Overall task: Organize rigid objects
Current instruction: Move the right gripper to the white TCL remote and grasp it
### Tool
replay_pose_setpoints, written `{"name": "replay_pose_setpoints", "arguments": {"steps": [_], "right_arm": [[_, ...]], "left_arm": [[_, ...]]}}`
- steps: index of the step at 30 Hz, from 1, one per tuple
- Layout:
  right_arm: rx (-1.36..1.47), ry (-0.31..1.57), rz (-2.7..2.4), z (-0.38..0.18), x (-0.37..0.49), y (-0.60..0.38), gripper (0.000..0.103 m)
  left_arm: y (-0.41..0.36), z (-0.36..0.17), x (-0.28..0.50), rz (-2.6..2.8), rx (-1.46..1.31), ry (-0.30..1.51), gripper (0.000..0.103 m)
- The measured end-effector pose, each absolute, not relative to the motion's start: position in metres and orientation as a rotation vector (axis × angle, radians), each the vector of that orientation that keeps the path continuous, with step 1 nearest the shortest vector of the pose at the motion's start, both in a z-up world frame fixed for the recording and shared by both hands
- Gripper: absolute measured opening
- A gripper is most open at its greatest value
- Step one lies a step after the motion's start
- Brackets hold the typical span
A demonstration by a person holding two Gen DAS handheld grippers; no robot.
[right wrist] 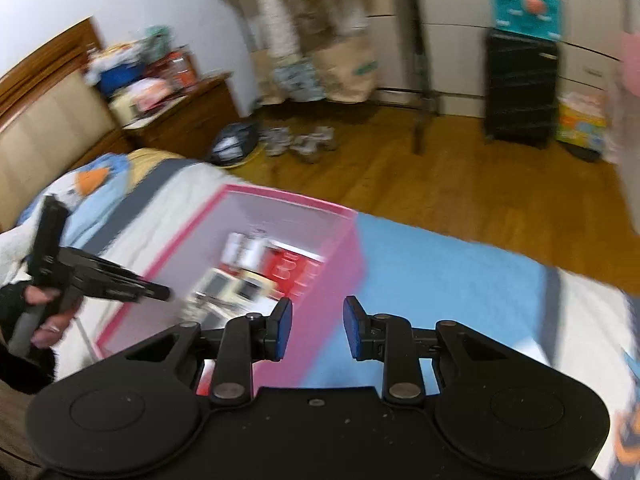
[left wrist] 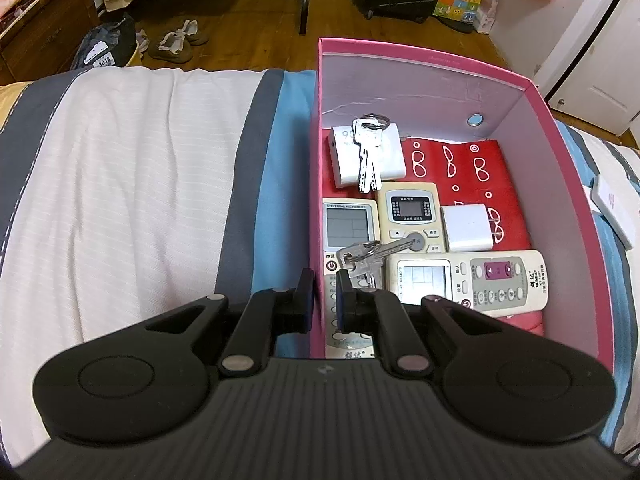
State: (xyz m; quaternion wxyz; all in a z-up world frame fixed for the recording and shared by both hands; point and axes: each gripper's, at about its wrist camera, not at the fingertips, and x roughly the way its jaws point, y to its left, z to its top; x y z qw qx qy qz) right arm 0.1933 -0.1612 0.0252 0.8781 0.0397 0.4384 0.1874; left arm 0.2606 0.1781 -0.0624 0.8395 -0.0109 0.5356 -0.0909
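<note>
A pink box (left wrist: 568,184) stands on the bed and holds three remotes (left wrist: 492,282), two white adapters (left wrist: 466,228), a red case (left wrist: 480,168) and two bunches of keys (left wrist: 370,152). My left gripper (left wrist: 323,300) straddles the box's near left wall, its jaws close on either side of it; the nearer keys (left wrist: 368,258) lie just ahead of its right finger. My right gripper (right wrist: 317,328) is open and empty, above the box's right wall (right wrist: 320,280). The right wrist view is blurred and shows the left gripper (right wrist: 160,292) at the box's left side.
The box sits on a striped bedspread (left wrist: 140,180) of white, grey and blue. A white flat object (left wrist: 612,208) lies on the bed right of the box. Wooden floor, shoes (left wrist: 176,40), bags and a black suitcase (right wrist: 520,88) lie beyond the bed.
</note>
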Motion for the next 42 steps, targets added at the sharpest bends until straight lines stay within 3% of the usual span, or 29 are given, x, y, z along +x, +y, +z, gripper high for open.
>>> {"name": "replay_pose_setpoints", "arguments": {"steps": [4, 8, 11, 14, 26, 30, 38, 39, 42], "right_arm": [[0.083, 0.887, 0.252, 0.012, 0.174, -0.206, 0.034], [0.053, 0.897, 0.150, -0.010, 0.168, -0.242, 0.042], [0.005, 0.936, 0.149, -0.029, 0.168, -0.255, 0.050], [-0.038, 0.966, 0.174, -0.049, 0.179, -0.260, 0.065], [-0.303, 0.976, 0.173, -0.105, 0.199, -0.258, 0.065], [-0.386, 0.954, 0.155, -0.113, 0.197, -0.247, 0.070], [-0.253, 0.981, 0.104, -0.102, 0.202, -0.253, 0.062], [-0.211, 0.968, 0.109, -0.098, 0.200, -0.254, 0.040], [-0.101, 0.965, 0.074, -0.085, 0.201, -0.258, 0.033]], "left_arm": [[0.177, -0.062, 0.259, -0.185, -0.018, 1.132, 0.008], [0.176, -0.062, 0.260, -0.182, -0.020, 1.136, 0.008], [0.176, -0.062, 0.261, -0.180, -0.022, 1.144, 0.008], [0.177, -0.061, 0.262, -0.180, -0.020, 1.148, 0.008], [0.173, -0.064, 0.264, -0.171, -0.007, 1.157, 0.008], [0.173, -0.065, 0.264, -0.170, -0.003, 1.159, 0.008], [0.173, -0.065, 0.264, -0.171, -0.009, 1.161, 0.008], [0.173, -0.065, 0.264, -0.170, -0.010, 1.161, 0.008], [0.173, -0.065, 0.264, -0.170, -0.008, 1.161, 0.008]]}}
